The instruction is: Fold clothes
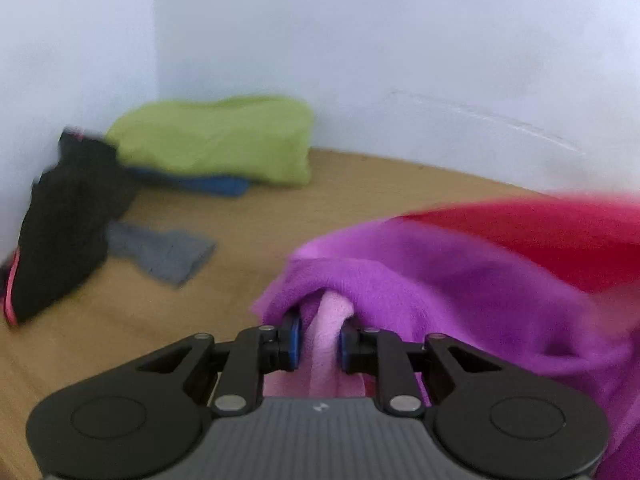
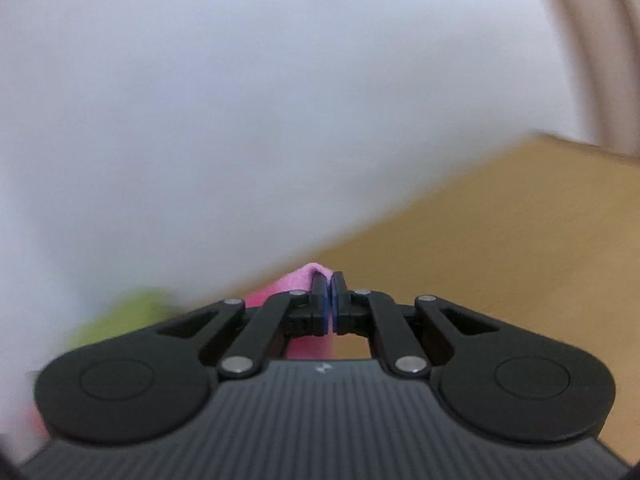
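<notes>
My left gripper [image 1: 320,340] is shut on a thick fold of a purple fleece garment [image 1: 460,280], whose pale pink inner side bunches between the blue pads. The purple cloth drapes away to the right, over something red [image 1: 540,236]. In the right wrist view my right gripper [image 2: 331,304] is shut on a thin pink edge of cloth [image 2: 304,276], which pokes out to the left of the fingertips. That view is blurred and tilted, with the wooden table [image 2: 500,240] below and right.
At the back left corner lies a folded lime-green garment [image 1: 216,140] on a blue one [image 1: 216,186]. A black garment [image 1: 64,224] leans against the left wall, with a grey piece [image 1: 160,252] beside it. White walls [image 1: 360,40] bound the wooden table [image 1: 280,208].
</notes>
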{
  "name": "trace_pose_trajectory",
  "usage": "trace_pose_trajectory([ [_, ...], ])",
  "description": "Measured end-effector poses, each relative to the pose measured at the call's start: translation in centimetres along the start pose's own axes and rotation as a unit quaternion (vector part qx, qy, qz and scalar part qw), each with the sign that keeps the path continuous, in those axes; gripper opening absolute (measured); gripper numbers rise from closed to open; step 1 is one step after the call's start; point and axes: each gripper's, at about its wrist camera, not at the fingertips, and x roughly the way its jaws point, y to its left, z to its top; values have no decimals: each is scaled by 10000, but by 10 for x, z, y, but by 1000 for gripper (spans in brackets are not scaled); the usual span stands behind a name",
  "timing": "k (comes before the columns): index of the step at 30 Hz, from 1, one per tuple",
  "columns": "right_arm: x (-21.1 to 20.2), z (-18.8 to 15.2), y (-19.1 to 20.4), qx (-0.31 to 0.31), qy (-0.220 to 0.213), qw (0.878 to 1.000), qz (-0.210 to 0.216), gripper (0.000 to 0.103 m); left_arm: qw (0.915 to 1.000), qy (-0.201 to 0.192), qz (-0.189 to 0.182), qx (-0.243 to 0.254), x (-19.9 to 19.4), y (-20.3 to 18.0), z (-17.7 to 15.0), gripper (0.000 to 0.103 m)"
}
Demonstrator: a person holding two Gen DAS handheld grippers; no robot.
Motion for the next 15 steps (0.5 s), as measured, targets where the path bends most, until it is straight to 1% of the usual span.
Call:
trace_pose_trajectory([
  [1, 11, -3, -16, 11, 95, 9982, -593, 7, 9999, 61, -50, -87, -1, 5, -4, 22],
  [2, 23, -11, -31, -53, 220, 9930, -1155, 7, 9999, 106, -73, -114, -2, 7, -6, 22],
  [3, 31, -21, -40, -145, 344, 9870, -1566, 8, 9998, 144, -77, -116, -2, 7, -6, 22],
  [5, 37, -40, -43, -386, 574, 9810, -1814, 9, 9997, 208, -115, -85, -6, 8, -9, 23],
  [6, 40, -49, -42, -533, 683, 9787, -1860, 14, 9996, 234, -148, -64, -7, 8, -12, 24],
  [7, 40, -56, -34, -752, 765, 9805, -1646, 25, 9995, 241, -195, -38, -8, 6, -14, 25],
  [8, 34, -64, -25, -963, 816, 9834, -1302, 31, 9995, 234, -227, -11, -7, 3, -14, 26],
  [9, 27, -72, -16, -1173, 867, 9847, -955, 44, 9994, 224, -249, 16, -5, 0, -13, 26],
  [10, 21, -81, -7, -1381, 915, 9843, -607, 54, 9994, 215, -272, 43, -3, -3, -13, 26],
  [12, 17, -96, 17, -1734, 1118, 9784, 155, 60, 9993, 183, -312, 75, -7, -8, -13, 26],
  [13, 17, -106, 30, -1840, 1275, 9731, 550, 61, 9992, 166, -345, 91, -8, -9, -14, 26],
  [15, 21, -126, 67, -2051, 1636, 9551, 1378, 61, 9989, 154, -407, 154, -15, -11, -18, 26],
])
